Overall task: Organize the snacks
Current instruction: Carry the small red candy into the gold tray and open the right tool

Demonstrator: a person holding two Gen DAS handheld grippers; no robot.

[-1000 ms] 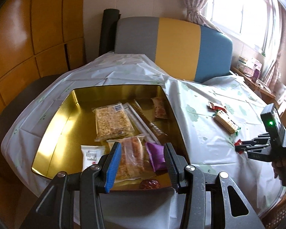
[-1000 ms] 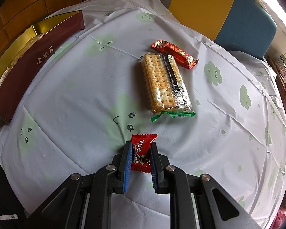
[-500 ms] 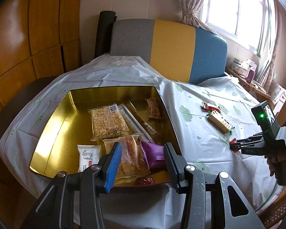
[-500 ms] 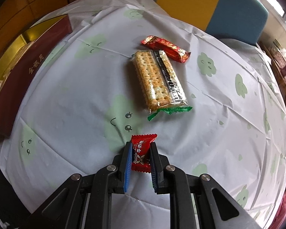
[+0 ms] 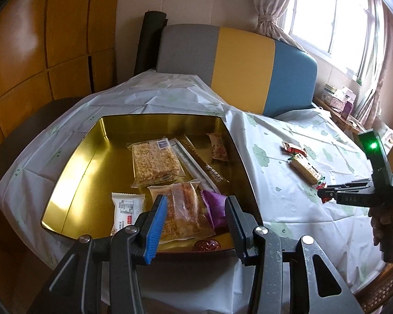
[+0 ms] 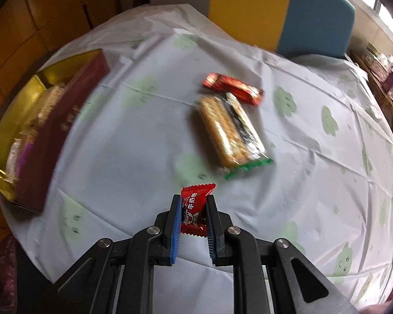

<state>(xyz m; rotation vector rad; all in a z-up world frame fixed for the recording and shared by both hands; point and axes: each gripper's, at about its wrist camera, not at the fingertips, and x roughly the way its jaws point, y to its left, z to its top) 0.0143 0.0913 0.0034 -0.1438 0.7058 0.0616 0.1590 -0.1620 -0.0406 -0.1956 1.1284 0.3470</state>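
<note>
From the left wrist, the left gripper [image 5: 195, 225] hangs with jaws apart and empty over the near edge of the gold tin [image 5: 73, 172], which holds several wrapped snacks. From the right wrist (a blurred view), the right gripper [image 6: 192, 218] has its jaws clamped on a red candy [image 6: 195, 209], to the right of the tin [image 6: 52, 141], with the cracker pack [image 6: 230, 130] farther out on the tablecloth [image 6: 144, 144].

One gold tin [image 5: 73, 172] held eight wrapped snacks; two packets lay on the tablecloth [image 6: 133, 141], and one red candy [image 6: 194, 213] sat between gripper fingers.
</note>
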